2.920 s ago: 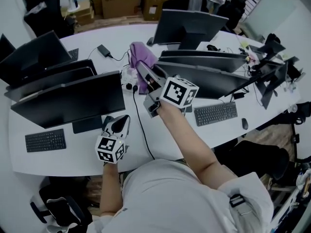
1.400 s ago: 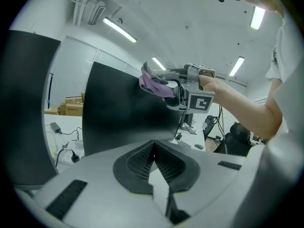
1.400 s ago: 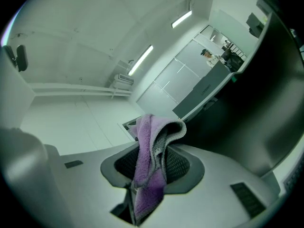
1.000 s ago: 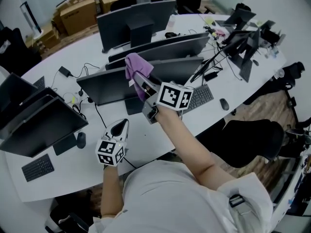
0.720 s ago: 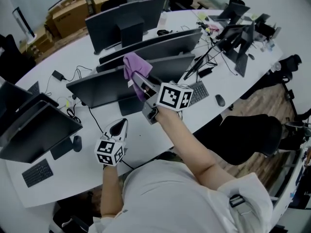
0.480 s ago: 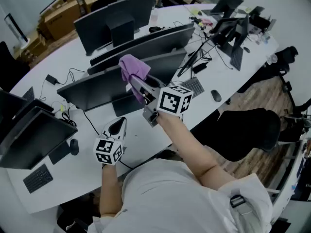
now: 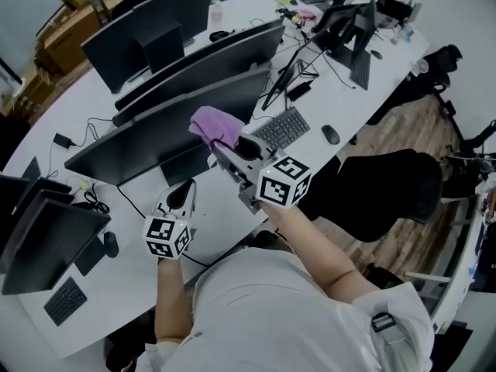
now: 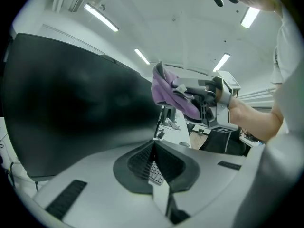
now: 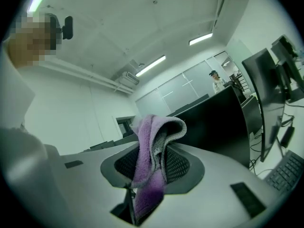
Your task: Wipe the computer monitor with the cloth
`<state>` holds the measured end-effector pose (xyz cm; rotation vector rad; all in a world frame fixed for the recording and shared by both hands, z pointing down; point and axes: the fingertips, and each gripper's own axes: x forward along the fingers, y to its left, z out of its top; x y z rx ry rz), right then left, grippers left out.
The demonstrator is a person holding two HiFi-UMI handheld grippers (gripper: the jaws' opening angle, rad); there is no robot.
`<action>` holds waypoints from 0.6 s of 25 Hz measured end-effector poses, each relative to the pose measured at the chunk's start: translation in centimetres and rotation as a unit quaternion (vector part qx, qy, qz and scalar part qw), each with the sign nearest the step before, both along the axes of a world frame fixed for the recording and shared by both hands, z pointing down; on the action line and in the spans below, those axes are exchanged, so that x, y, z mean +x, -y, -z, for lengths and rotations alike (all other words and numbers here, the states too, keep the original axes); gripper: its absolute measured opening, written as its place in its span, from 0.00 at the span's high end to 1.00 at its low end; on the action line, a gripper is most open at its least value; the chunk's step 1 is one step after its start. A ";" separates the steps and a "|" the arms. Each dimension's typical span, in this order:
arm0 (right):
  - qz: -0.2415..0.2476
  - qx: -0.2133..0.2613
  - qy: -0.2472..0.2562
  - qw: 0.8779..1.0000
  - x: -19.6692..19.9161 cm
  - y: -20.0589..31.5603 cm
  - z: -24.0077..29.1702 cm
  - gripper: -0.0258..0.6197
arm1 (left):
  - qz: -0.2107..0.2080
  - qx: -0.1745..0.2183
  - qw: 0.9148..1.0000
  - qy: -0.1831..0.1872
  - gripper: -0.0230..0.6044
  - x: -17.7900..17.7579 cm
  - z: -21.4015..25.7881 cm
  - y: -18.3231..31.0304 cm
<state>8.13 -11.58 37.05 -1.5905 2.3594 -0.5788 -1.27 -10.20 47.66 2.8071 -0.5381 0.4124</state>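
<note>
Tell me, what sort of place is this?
Most likely an open-plan office or computer lab: a long white desk carries rows of monitors, keyboards and a mouse, a black office chair stands beside it, and cardboard boxes sit beyond it.

The person wears a pale short-sleeved T-shirt (image 7: 271,316) with a small dark tag (image 7: 382,321) on the right sleeve, and a small black camera (image 9: 68,26) sits on the head. The left gripper (image 7: 181,194) and the right gripper (image 7: 222,149) are alike: light grey moulded shells, each carrying a white cube (image 7: 282,181) printed with black square markers at the hand end. Inside, the jaws bear dark grid-textured pads (image 9: 178,167), with narrow black slots set into the grey beside them
</note>
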 end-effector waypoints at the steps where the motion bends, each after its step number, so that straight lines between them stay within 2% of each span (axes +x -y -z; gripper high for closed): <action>1: -0.005 -0.002 -0.003 1.000 0.3 -0.6 -0.4 0.76 | -0.005 0.000 1.000 0.001 0.96 0.3 0.0 -0.1; 11: -0.055 -0.037 -0.068 0.995 3.4 -5.6 -5.3 0.76 | -0.052 0.031 0.998 0.010 0.96 3.7 0.3 -1.4; 15: -0.076 -0.054 -0.093 0.991 4.7 -7.4 -6.8 0.76 | -0.061 0.024 0.998 0.015 0.96 4.5 -0.1 -1.7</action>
